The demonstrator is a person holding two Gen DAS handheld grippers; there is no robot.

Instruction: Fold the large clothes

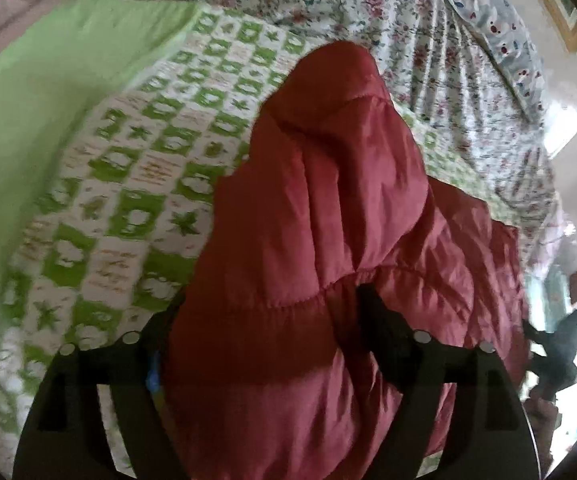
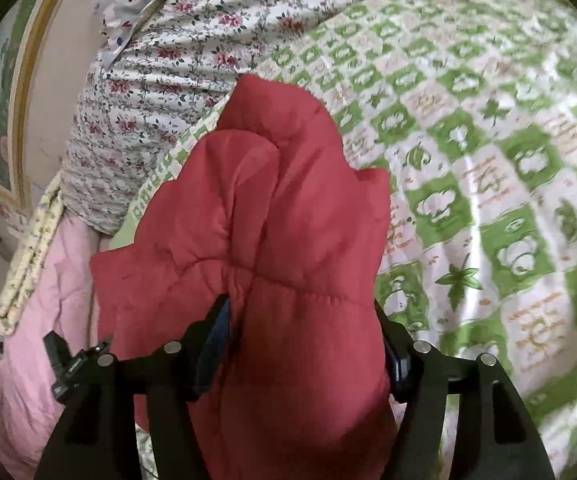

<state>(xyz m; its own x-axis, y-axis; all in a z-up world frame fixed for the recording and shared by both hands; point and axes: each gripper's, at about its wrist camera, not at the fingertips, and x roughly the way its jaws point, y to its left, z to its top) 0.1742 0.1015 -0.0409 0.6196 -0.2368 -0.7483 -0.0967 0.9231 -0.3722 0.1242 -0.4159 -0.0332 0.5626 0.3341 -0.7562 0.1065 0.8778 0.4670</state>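
A red quilted padded jacket (image 1: 328,200) hangs from both grippers above the bed. In the left wrist view my left gripper (image 1: 272,320) is shut on a thick fold of it; the fabric bulges over and hides the left finger, and the right finger (image 1: 376,320) shows dark against it. In the right wrist view the same jacket (image 2: 272,208) fills the middle. My right gripper (image 2: 304,328) is shut on a bunched fold, with one finger (image 2: 216,332) on each side. The jacket's far end droops towards the bedspread.
A green and white patterned bedspread (image 2: 488,160) covers the bed, with a plain green part (image 1: 48,80) on one side. A floral quilt (image 1: 408,8) lies bunched at the back. A pink blanket (image 2: 48,280) and a picture frame (image 2: 20,120) are at the bed's edge.
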